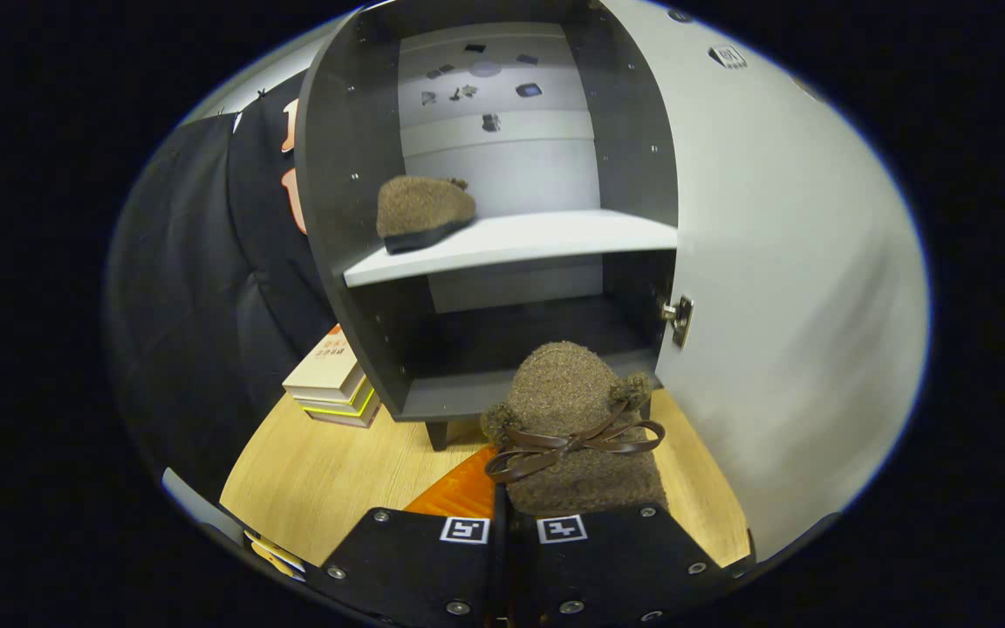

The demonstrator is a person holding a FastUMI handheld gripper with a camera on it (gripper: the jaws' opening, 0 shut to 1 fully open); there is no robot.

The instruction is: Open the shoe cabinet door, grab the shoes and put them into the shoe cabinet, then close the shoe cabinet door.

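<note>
Gripper (502, 523): two broad, flat finger plates side by side, with a narrow seam between them. Each plate carries one square black-and-white fiducial marker (465, 529) at its inner forward corner. Round metal screw heads (457, 606) sit along the plate edges and corners. Plate surfaces matte, outer edges angled.

Held shoe (574, 419) heel hidden behind gripper (516, 523); small items on far wall (485, 87) too small to tell.
</note>
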